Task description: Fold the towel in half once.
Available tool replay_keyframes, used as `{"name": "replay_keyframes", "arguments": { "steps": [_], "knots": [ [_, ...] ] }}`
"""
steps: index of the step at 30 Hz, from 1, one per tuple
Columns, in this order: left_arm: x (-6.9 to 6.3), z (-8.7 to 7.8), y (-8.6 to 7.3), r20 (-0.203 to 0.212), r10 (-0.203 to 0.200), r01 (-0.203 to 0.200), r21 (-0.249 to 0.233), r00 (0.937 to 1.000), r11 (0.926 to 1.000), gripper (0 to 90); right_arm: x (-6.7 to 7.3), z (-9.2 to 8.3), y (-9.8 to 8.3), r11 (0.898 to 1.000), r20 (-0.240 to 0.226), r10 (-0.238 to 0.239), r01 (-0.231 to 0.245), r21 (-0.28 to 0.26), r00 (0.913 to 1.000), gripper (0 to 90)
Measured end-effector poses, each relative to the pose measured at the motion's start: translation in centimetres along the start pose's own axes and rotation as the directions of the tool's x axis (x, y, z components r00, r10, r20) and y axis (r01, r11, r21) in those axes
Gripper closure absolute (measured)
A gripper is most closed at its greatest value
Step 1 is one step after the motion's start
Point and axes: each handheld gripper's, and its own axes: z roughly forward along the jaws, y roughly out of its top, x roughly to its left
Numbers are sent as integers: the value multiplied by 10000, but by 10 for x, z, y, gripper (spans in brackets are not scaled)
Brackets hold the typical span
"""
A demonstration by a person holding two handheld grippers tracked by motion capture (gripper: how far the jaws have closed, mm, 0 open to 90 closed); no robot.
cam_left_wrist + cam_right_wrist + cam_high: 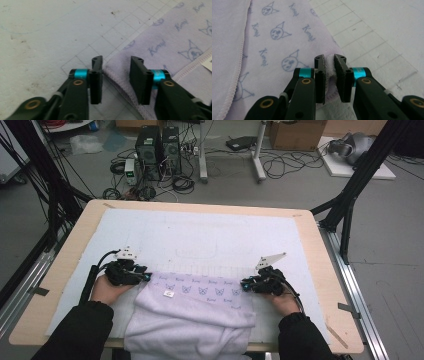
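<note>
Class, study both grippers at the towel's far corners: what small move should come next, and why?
Probably close the left gripper on its corner of the lilac printed terry towel: its jaws stand apart astride the hem, while the right gripper already pinches its corner.

Grey floor (pixel 400 270), tangled cables (pixel 280 165), computer towers (pixel 157 145), cardboard box (pixel 295 132)

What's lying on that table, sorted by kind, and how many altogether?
Lilac printed towel: 1
White gridded mat: 1
Hand-held tongs: 2, left and right
Total: 4
</note>
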Motion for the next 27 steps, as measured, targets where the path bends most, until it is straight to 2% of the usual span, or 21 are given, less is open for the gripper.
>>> {"name": "replay_keyframes", "arguments": {
  "steps": [2, 4, 8, 11, 15, 18, 20, 22, 24, 25, 27],
  "knots": [
    [-1, 0, 0, 255, 18, -18, 9, 9997, 10000, 748, 0, 0, 0, 10000, 37, -10, 10, 0, 10000, 795],
    [-2, 0, 2, 242, 151, -154, 136, 9996, 9998, 801, 1, 0, 0, 10000, 2, 68, -68, 18, 10000, 800],
    [-3, -2, 3, 103, 265, -266, 150, 9996, 9995, 834, 1, 0, 1, 9999, -10, -104, 105, 43, 9999, 828],
    [-1, -4, 5, -136, 207, -207, -51, 9997, 9998, 857, 0, -2, 3, 9998, 44, -172, 172, 115, 9998, 848],
    [7, -2, 15, -423, 12, -14, -45, 9991, 10000, 862, -8, -4, 11, 9997, 256, -24, 31, -262, 9997, 855],
    [16, -6, 31, -821, -160, 125, -432, 9965, 9990, 863, -18, -6, 25, 9996, 769, -79, 99, -252, 9970, 859],
    [23, -12, 47, -1178, -329, 246, -714, 9925, 9971, 863, -26, -13, 38, 9980, 1110, -26, 95, -617, 9938, 860],
    [30, -18, 66, -1501, -343, 200, -957, 9881, 9952, 864, -36, -23, 54, 9956, 1322, 100, 25, -941, 9912, 860],
    [36, -26, 90, -1934, -212, -14, -1162, 9809, 9932, 865, -44, -32, 73, 9953, 1729, 45, 123, -959, 9849, 860],
    [37, -29, 99, -2025, -191, -65, -1249, 9791, 9921, 865, -49, -38, 86, 9947, 1957, -39, 239, -1002, 9807, 860],
    [43, -39, 122, -2460, -65, -313, -1496, 9693, 9882, 865, -55, -48, 106, 9948, 2263, -189, 410, -933, 9739, 860]
  ]
}}
